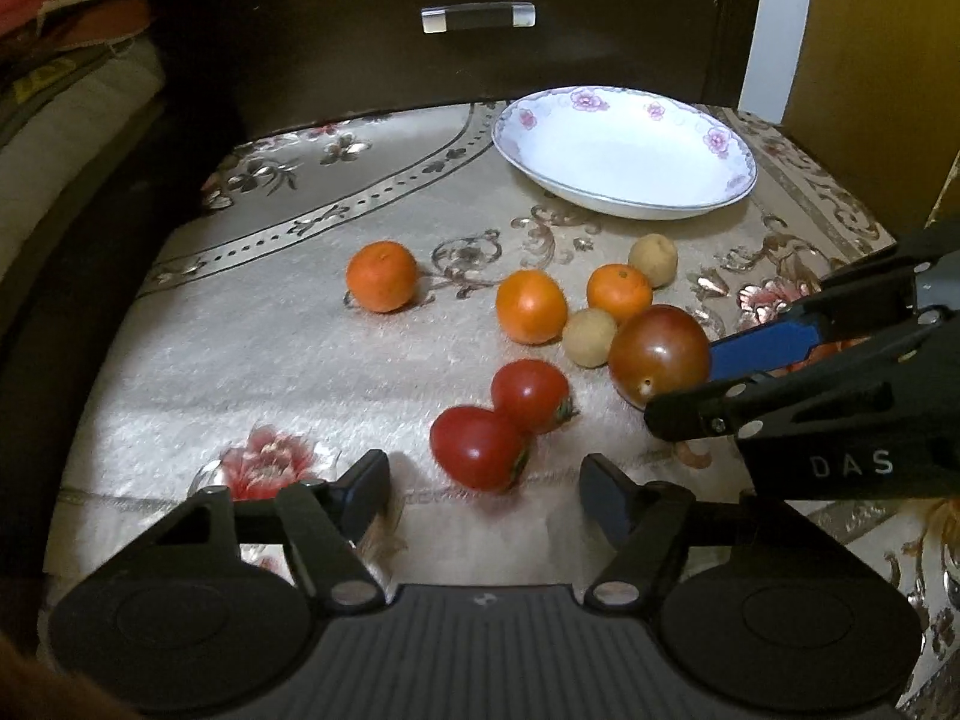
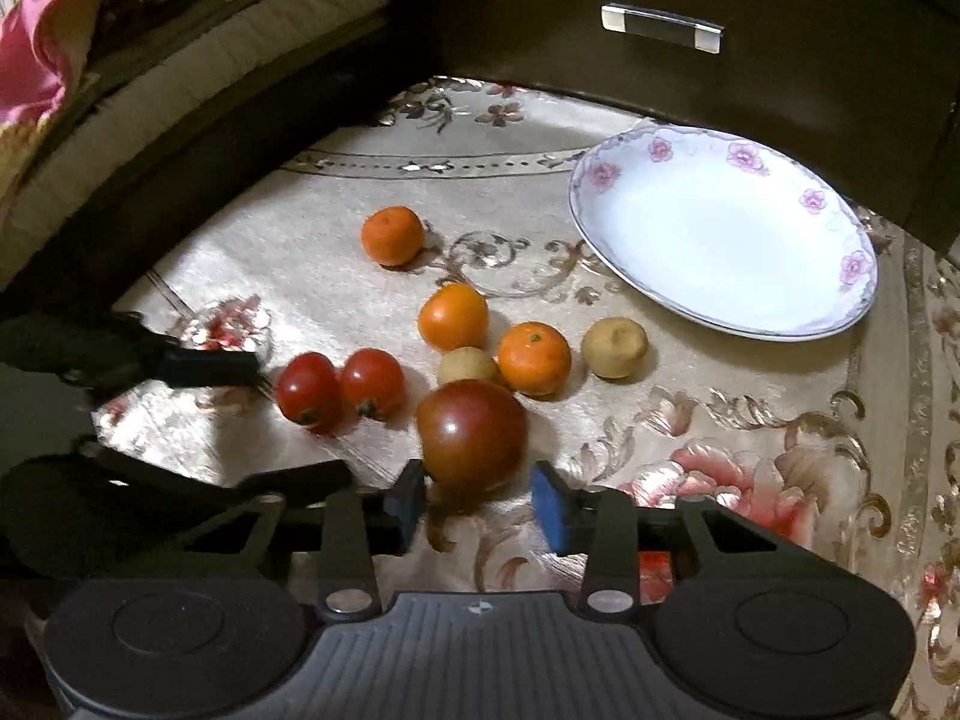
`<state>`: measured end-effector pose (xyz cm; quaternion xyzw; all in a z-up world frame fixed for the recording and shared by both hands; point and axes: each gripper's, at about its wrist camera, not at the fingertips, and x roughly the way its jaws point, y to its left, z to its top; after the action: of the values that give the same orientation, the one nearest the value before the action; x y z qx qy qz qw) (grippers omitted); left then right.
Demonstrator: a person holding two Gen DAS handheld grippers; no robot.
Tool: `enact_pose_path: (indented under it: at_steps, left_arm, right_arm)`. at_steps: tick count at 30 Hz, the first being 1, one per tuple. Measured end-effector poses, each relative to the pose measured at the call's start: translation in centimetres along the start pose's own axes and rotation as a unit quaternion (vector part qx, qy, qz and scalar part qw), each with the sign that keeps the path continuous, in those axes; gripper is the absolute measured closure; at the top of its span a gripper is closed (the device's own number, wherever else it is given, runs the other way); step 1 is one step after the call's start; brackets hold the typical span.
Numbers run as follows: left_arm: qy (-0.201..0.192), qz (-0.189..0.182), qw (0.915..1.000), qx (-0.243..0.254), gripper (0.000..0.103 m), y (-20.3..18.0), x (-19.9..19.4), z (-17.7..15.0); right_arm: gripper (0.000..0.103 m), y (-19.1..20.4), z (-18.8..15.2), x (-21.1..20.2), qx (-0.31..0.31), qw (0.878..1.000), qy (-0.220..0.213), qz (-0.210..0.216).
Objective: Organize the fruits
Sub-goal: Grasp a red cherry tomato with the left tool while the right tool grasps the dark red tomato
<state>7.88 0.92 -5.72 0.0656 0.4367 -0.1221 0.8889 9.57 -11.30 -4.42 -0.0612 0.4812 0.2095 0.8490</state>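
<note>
Fruit lies on a floral tablecloth. Two small red tomatoes [image 1: 498, 426] [image 2: 336, 390] sit just in front of my left gripper [image 1: 483, 495], which is open and empty. A large dark red-brown tomato [image 2: 471, 435] [image 1: 657, 354] sits at the tips of my right gripper [image 2: 477, 504], whose blue pads [image 2: 549, 507] stand open on either side of it, not closed on it. Three oranges [image 1: 382, 276] [image 2: 393, 236], [image 1: 531, 306] [image 2: 453, 315], [image 1: 618, 291] [image 2: 534, 357] and two small tan fruits [image 1: 653, 260] [image 2: 614, 348], [image 1: 588, 337] [image 2: 467, 365] lie beyond. An empty white flowered plate [image 1: 624, 150] [image 2: 720, 228] stands at the back right.
A dark cabinet with a drawer handle [image 1: 478, 17] [image 2: 660, 27] rises right behind the table. Folded bedding [image 2: 120, 60] lies to the left. The right gripper's arm [image 1: 840, 396] reaches in from the right in the left wrist view.
</note>
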Motion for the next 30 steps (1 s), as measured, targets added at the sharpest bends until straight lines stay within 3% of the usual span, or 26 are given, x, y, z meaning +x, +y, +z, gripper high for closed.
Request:
enact_pose_path:
  at_steps: [6,10,19,24,30]
  left_arm:
    - [-0.002,-0.018,0.9998,-0.005,0.047,-0.1,0.1,0.3]
    - [-0.002,-0.021,0.9998,0.001,0.053,0.0,0.2,0.6]
    - [0.005,-0.023,0.9997,0.010,0.057,-0.1,0.3,0.8]
    - [0.011,-0.024,0.9996,0.004,0.067,0.3,0.1,1.0]
    - [0.016,-0.040,0.9991,0.009,0.067,0.4,-0.2,1.7]
  right_arm:
    - [0.073,-0.8,0.3,0.1,0.026,1.000,0.002,0.013]
    - [0.072,-0.7,0.4,0.2,0.025,1.000,0.004,0.013]
    - [0.066,-0.8,0.7,0.9,0.032,0.999,0.004,0.017]
    - [0.069,-0.8,0.6,0.9,0.034,0.999,0.006,0.013]
    - [0.070,-1.1,0.5,0.3,0.042,0.999,0.006,0.010]
